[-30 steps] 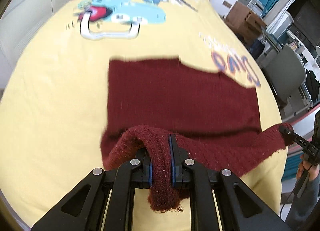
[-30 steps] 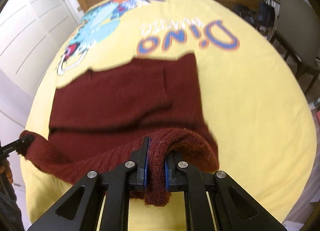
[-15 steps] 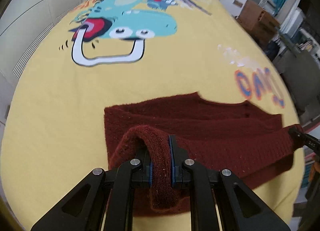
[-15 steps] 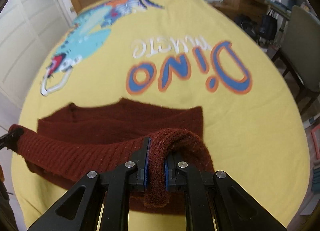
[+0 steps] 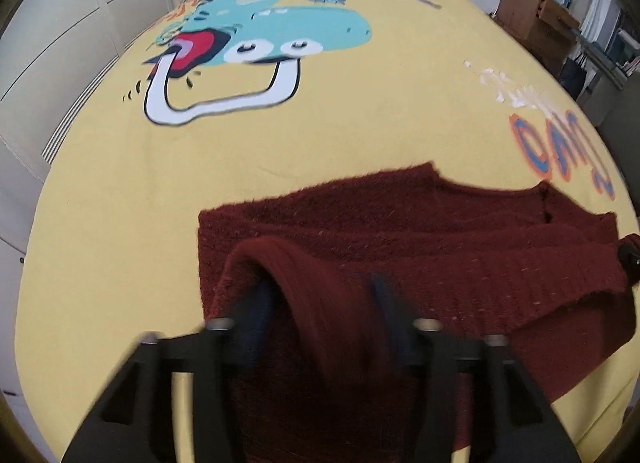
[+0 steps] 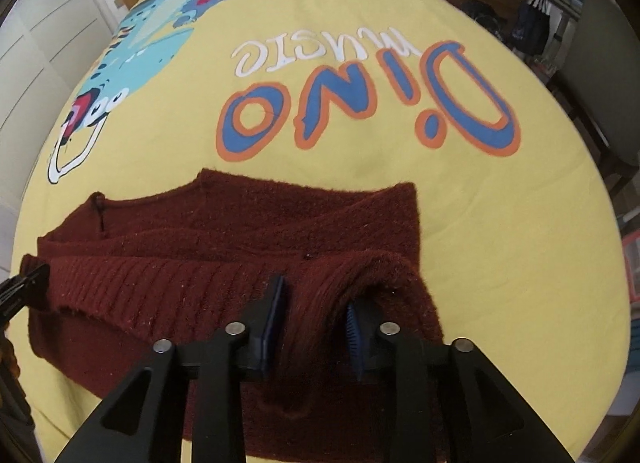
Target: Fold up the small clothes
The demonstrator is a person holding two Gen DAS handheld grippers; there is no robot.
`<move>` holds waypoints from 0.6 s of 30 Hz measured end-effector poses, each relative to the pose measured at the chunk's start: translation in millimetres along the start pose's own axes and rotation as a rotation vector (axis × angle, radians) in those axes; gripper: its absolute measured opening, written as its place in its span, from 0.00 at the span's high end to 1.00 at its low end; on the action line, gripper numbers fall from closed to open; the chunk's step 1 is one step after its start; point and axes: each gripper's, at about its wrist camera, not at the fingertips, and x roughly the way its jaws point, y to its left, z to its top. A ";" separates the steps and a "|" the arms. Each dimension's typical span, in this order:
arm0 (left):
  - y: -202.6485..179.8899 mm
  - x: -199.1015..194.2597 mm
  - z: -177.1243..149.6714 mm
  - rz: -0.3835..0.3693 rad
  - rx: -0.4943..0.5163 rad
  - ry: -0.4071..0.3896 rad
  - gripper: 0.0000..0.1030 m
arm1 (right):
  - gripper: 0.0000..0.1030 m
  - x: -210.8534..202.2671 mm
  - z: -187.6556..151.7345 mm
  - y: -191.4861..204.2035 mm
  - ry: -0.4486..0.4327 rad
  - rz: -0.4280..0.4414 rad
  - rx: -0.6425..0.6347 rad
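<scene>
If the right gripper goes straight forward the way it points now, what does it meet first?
Probably the dark red sweater itself: its folded layers lie just beyond the right gripper, before the yellow bedspread. Depth is unclear.

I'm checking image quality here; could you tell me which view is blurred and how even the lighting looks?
Left wrist view: the left gripper and its fingers are motion-smeared, while the sweater beyond is sharper. Right wrist view: the right gripper is crisp. Both views: soft, even light, no glare, strong fisheye curvature on the bedspread.

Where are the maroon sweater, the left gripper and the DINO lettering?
maroon sweater [image 6: 280, 223], right wrist view, flat folded body.
left gripper [image 5: 320, 303], left wrist view, gap between fingertips.
DINO lettering [image 6: 256, 123], right wrist view, the O.
</scene>
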 end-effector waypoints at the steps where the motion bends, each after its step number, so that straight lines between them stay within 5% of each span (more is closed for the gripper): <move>1: -0.9 -6.8 0.6 0.004 0.003 -0.014 0.32 | 0.33 -5.0 -0.2 0.2 -0.018 0.000 0.000; 3: -3.0 -18.8 3.3 0.006 0.008 -0.041 0.28 | 0.21 -17.2 -1.0 1.6 -0.059 0.002 -0.002; 5: -5.6 -28.7 4.7 -0.009 0.010 -0.059 0.22 | 0.21 -26.7 -2.0 4.7 -0.081 0.004 -0.011; 8: -15.9 -45.3 2.2 -0.037 0.034 -0.104 0.02 | 0.17 -39.9 -7.2 14.2 -0.119 0.013 -0.040; 11: -31.0 -56.5 -5.9 -0.070 0.075 -0.133 0.01 | 0.00 -47.5 -15.9 28.2 -0.149 0.024 -0.077; 18: -59.9 -29.7 -37.2 -0.093 0.127 -0.087 0.01 | 0.00 -40.8 -54.0 76.4 -0.176 0.023 -0.213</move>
